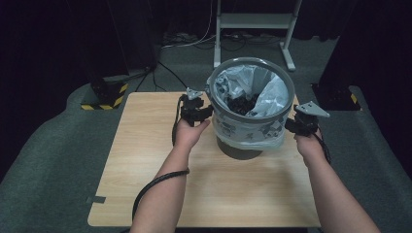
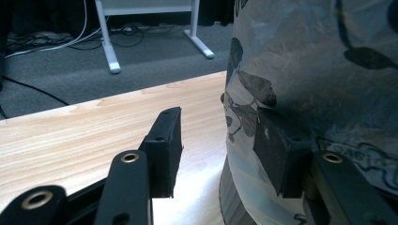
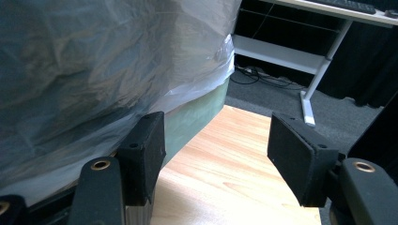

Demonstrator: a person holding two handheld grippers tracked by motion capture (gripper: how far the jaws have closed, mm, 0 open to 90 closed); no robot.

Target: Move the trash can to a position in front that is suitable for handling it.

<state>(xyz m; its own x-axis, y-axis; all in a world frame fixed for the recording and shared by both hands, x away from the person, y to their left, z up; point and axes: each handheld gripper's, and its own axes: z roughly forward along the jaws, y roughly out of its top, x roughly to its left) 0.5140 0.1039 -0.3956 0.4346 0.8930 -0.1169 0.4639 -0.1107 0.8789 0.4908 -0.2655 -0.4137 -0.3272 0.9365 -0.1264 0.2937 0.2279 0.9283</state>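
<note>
Bin: a grey bin [image 1: 243, 145] stands on the far middle of the wooden table [image 1: 145, 184], lined with a pale plastic bag [image 1: 272, 92] whose printed edge folds down over the rim; something dark lies inside.
Left gripper: the left gripper [image 1: 206, 112] is at the bin's left side, jaws spread apart; in the left gripper view [image 2: 225, 150] one jaw sits against the bag's folded edge, the other over bare table, holding nothing.
Right gripper: the right gripper [image 1: 290, 125] is at the bin's right side, jaws wide apart; in the right gripper view [image 3: 216, 159] one jaw is just beside the bag and bin wall, the other free over the table.
Surroundings: a white metal stand [image 1: 252, 22] and loose cables [image 1: 194, 41] lie on the carpet beyond the table; a black-and-yellow striped block [image 1: 109, 94] sits off its far left corner.
Open room: the table's near half is bare apart from the forearms; its right edge runs close under the right hand [image 1: 306, 143].
</note>
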